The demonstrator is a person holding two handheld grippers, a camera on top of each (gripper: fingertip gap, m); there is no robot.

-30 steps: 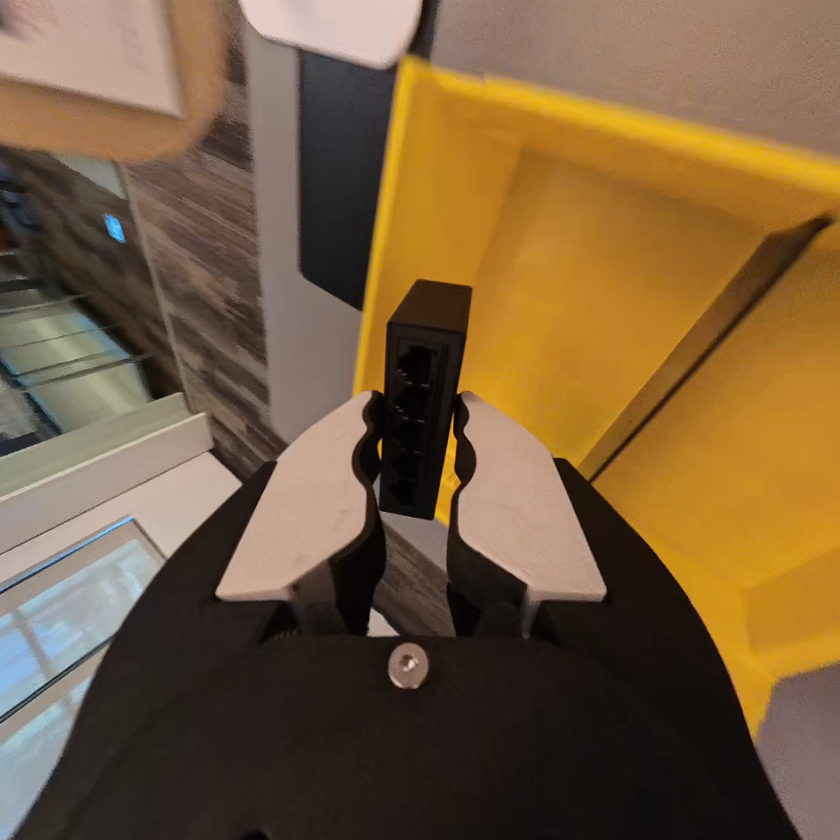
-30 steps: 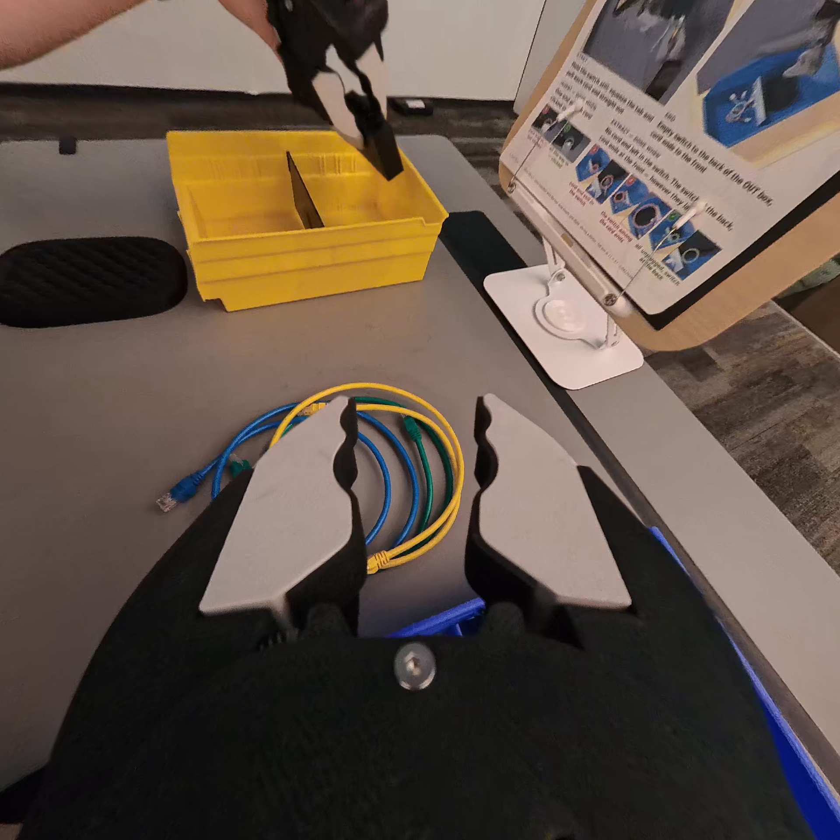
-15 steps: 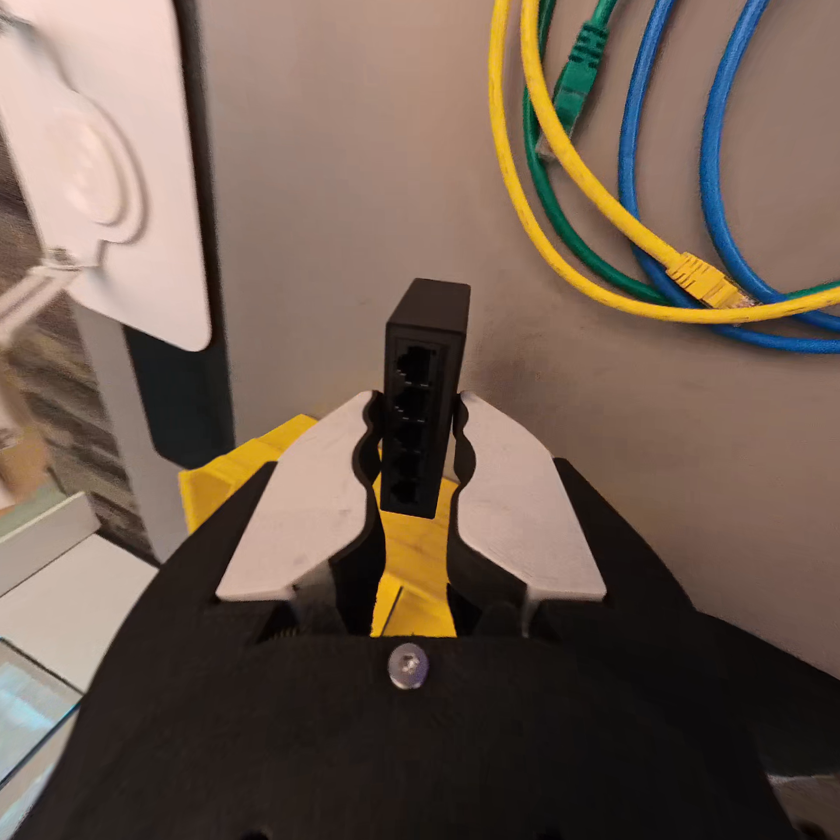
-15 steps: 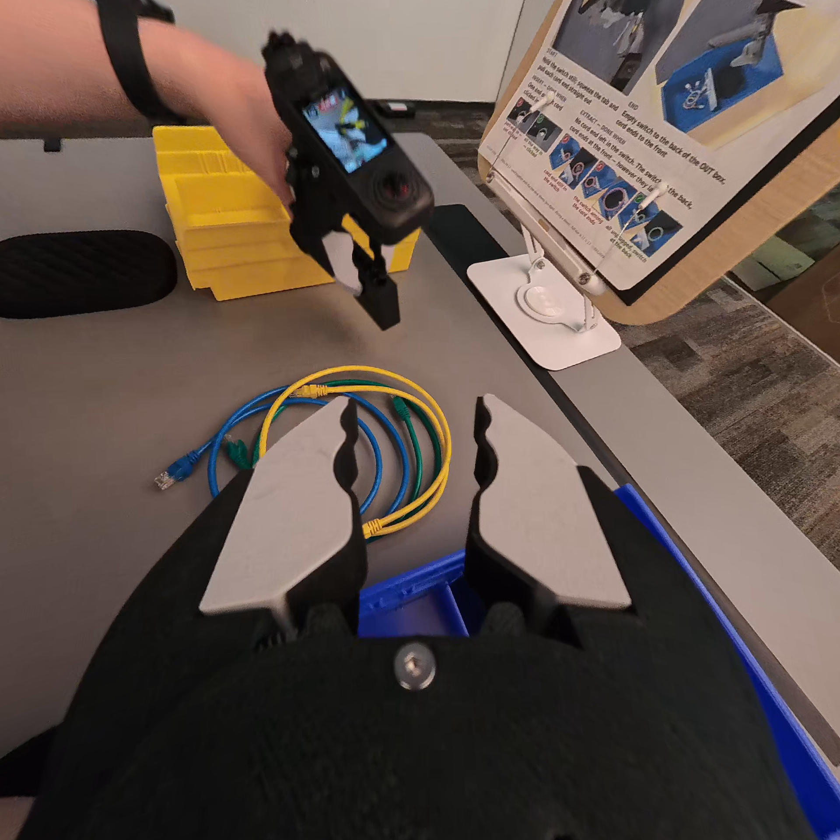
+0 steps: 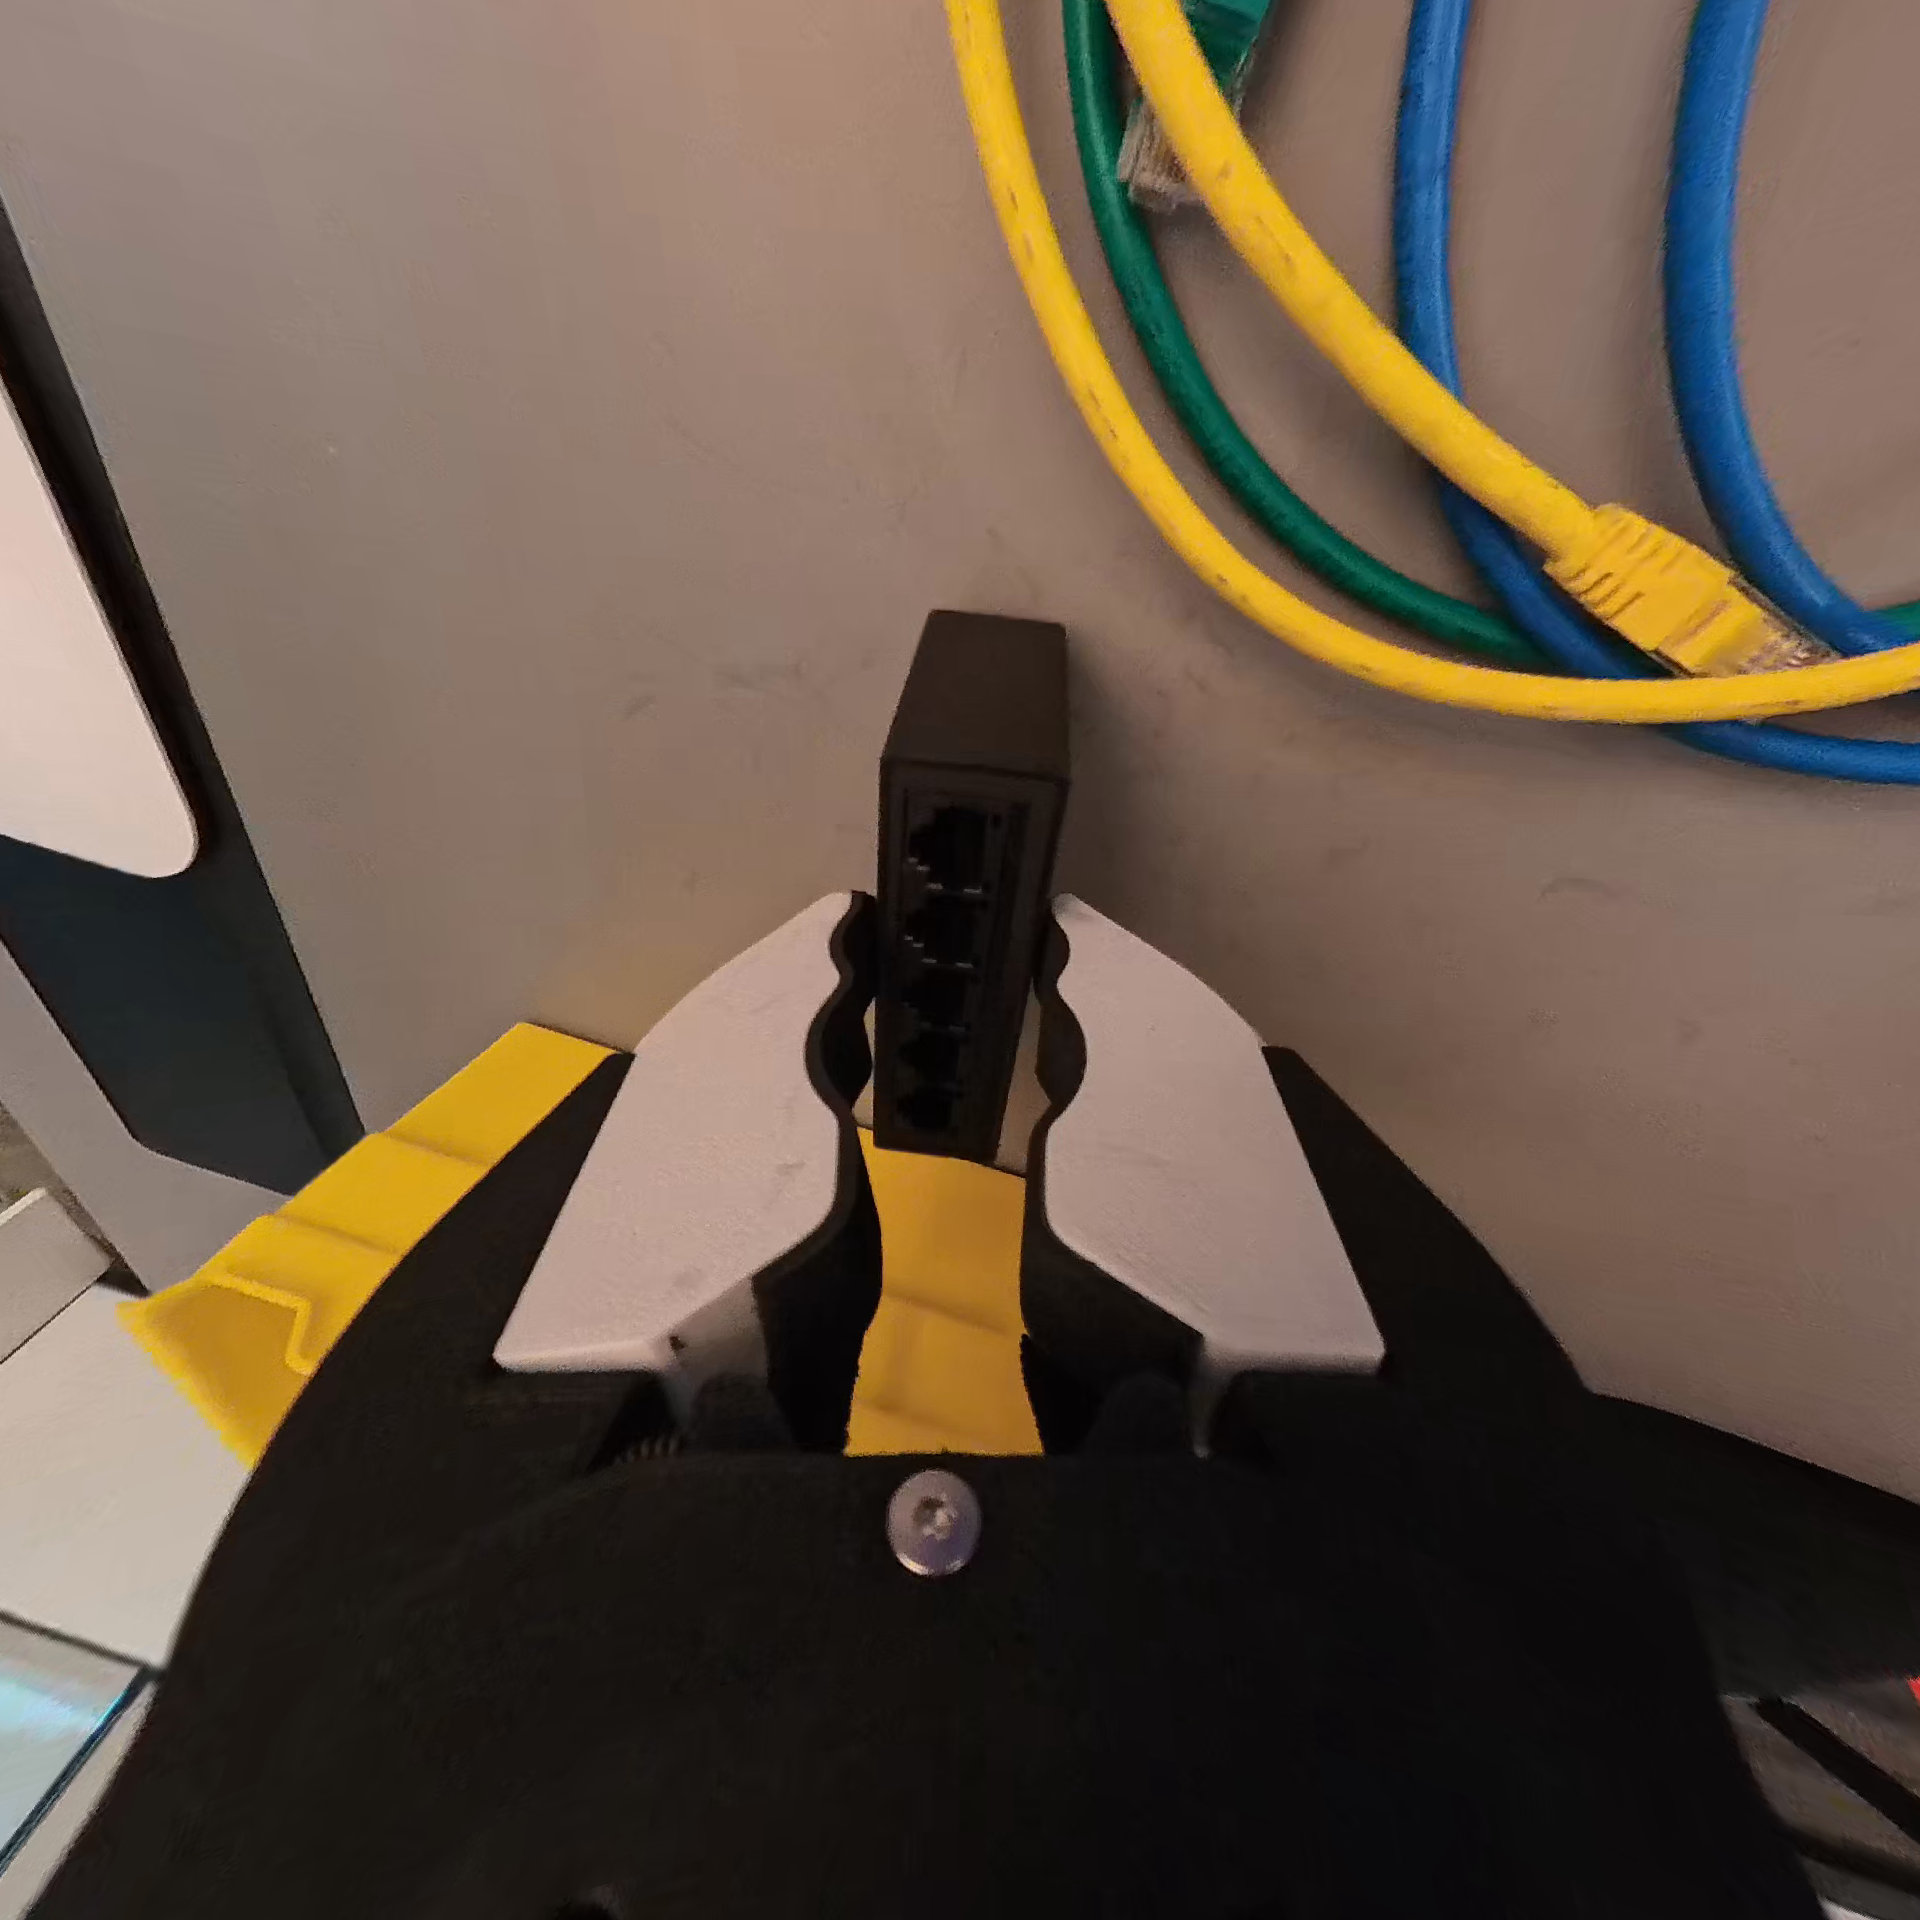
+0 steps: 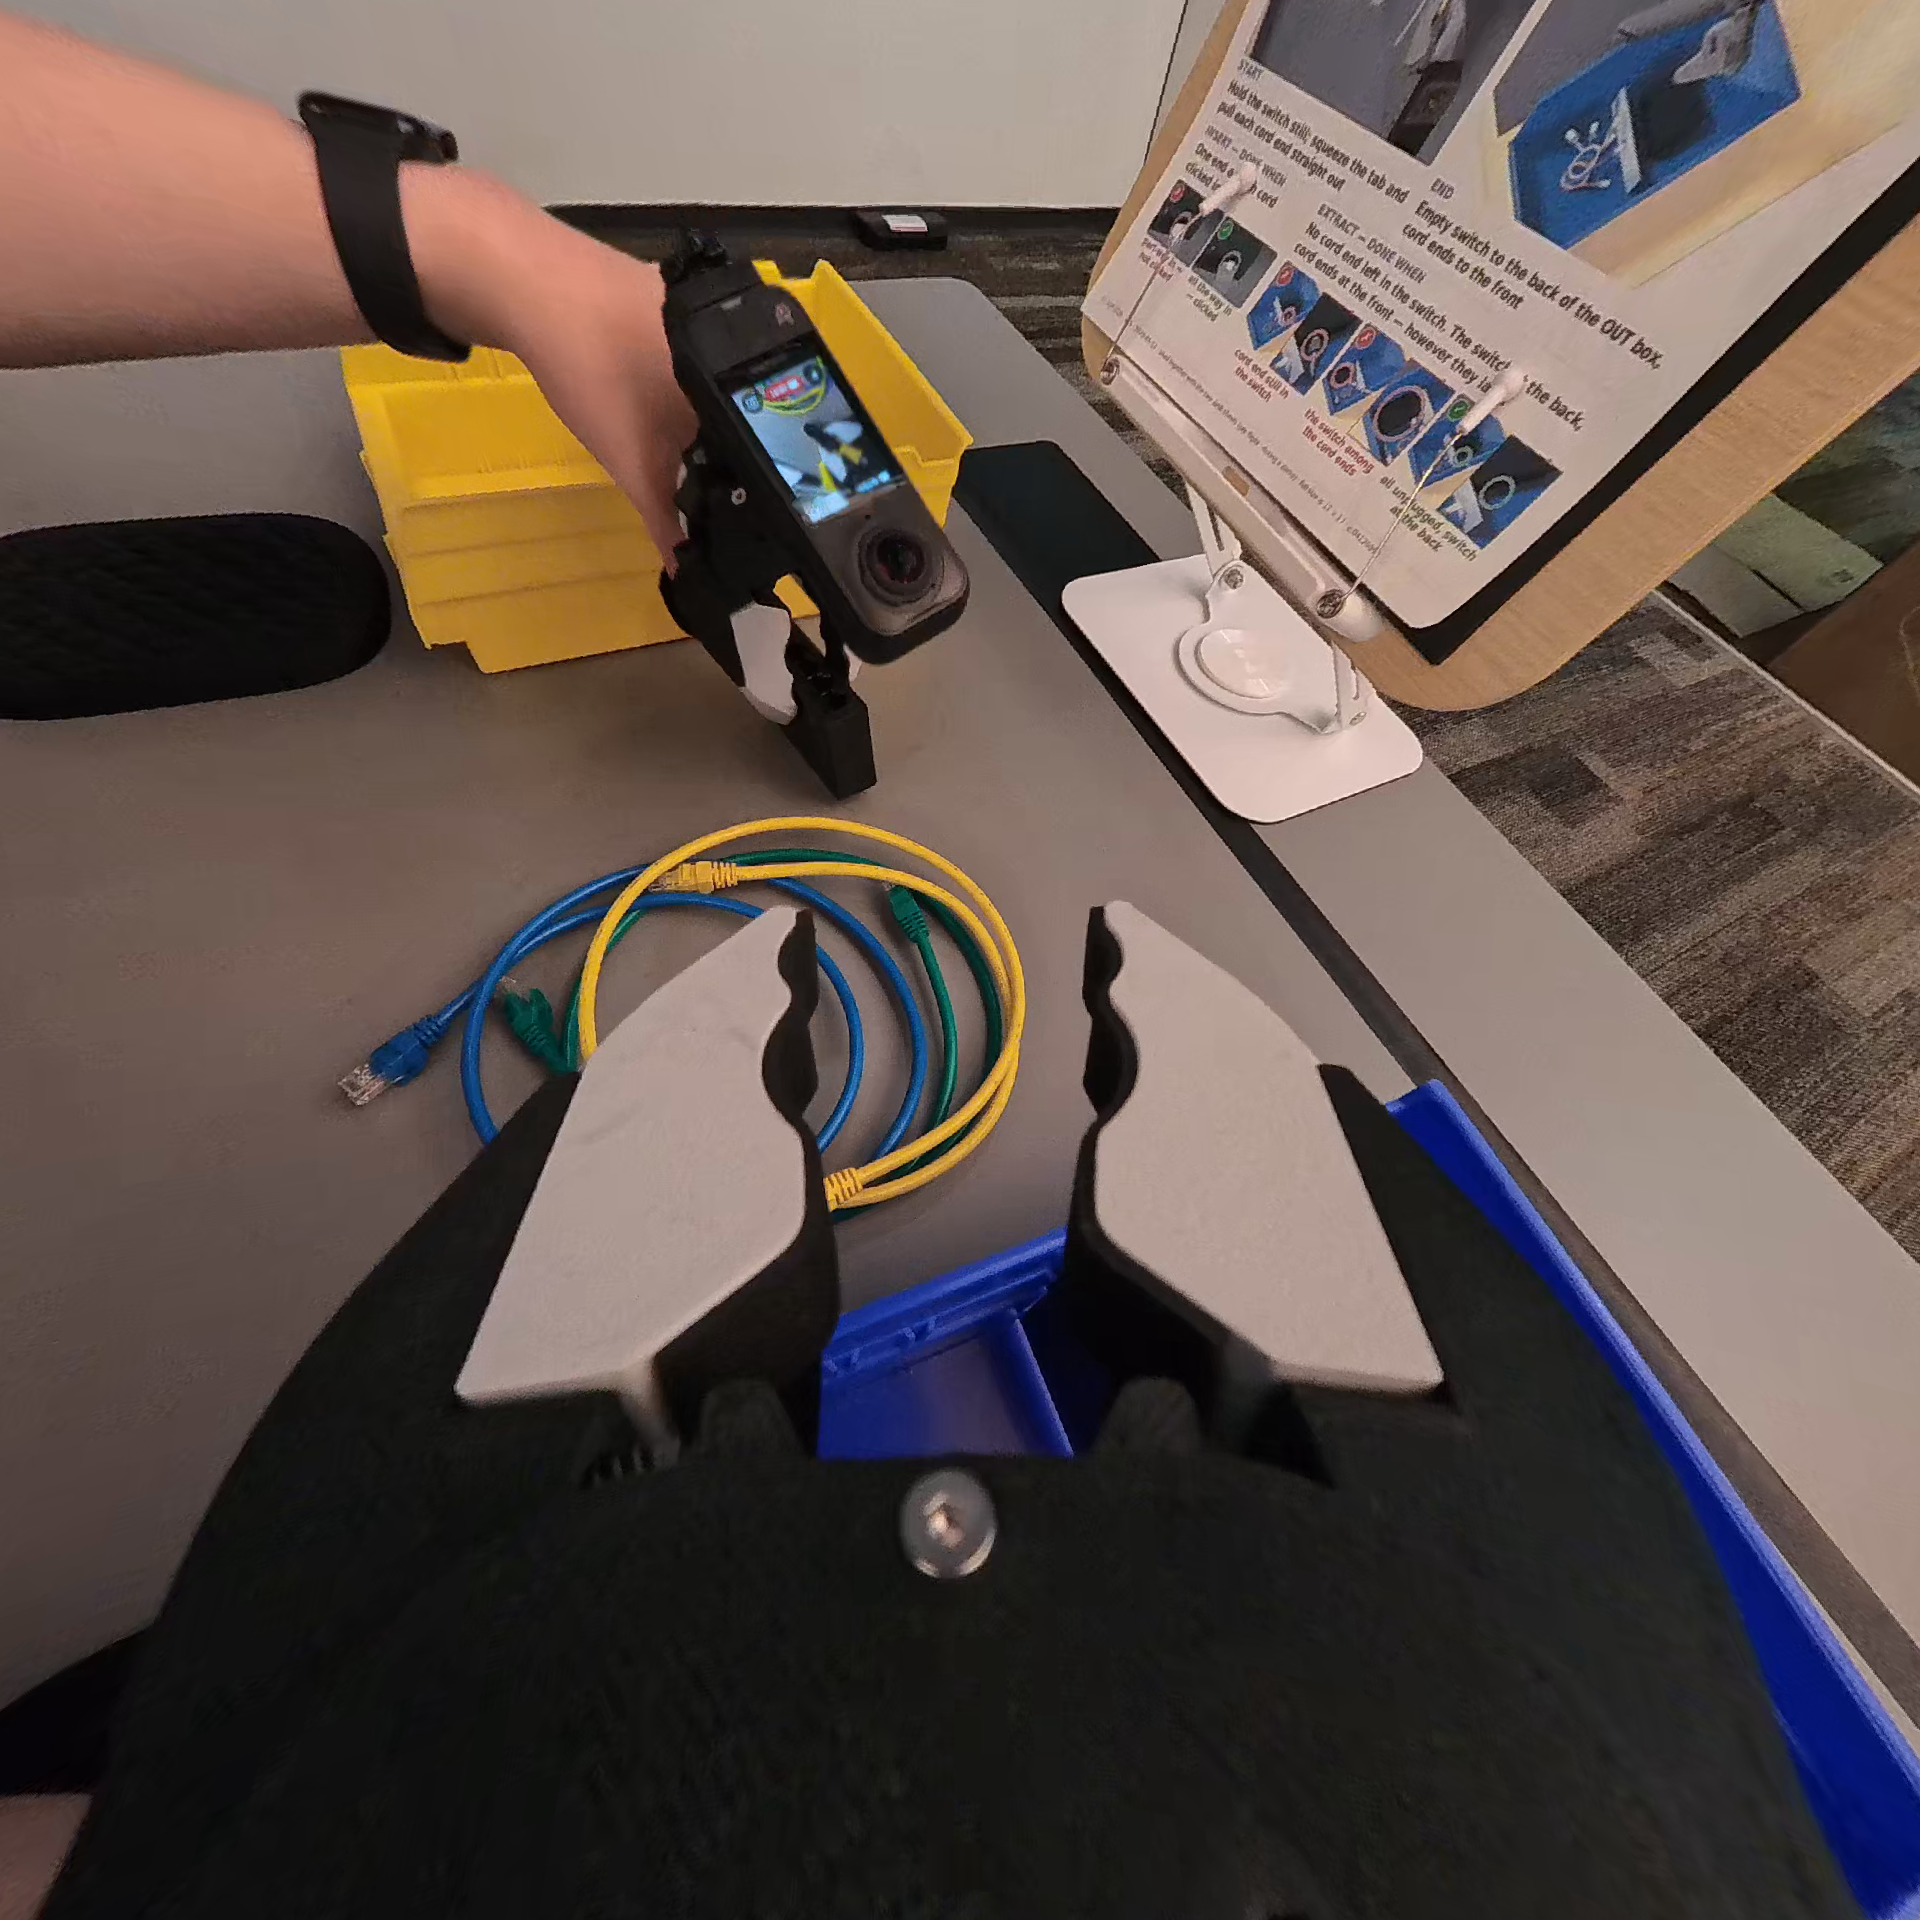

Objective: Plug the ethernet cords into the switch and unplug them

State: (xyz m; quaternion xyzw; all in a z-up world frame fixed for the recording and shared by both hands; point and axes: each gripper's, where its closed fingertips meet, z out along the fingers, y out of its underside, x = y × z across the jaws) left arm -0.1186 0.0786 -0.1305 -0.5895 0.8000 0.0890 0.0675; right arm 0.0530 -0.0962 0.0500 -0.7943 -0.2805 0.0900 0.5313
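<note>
Left claw (image 5: pixel 951 1023): we kept it clamped on the black switch (image 5: pixel 971 935), ports facing the camera.
Switch: we had carried it out of the yellow bin (image 6: pixel 499 488) and lowered it until its far end met, or nearly met, the grey table (image 5: pixel 520 416).
Cords (image 6: pixel 790 997): blue, green and yellow loops lay just beside it, none plugged in.
Right claw (image 6: pixel 945 997): we held it empty, jaws apart, above the cords and the blue bin (image 6: pixel 1558 1351).
Meaning: we judged plugging could begin.

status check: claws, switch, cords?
Left claw shut on switch, far end at the table. Right claw open, empty, above cords. Ports empty, cords coiled loose. Nothing in the way.
</note>
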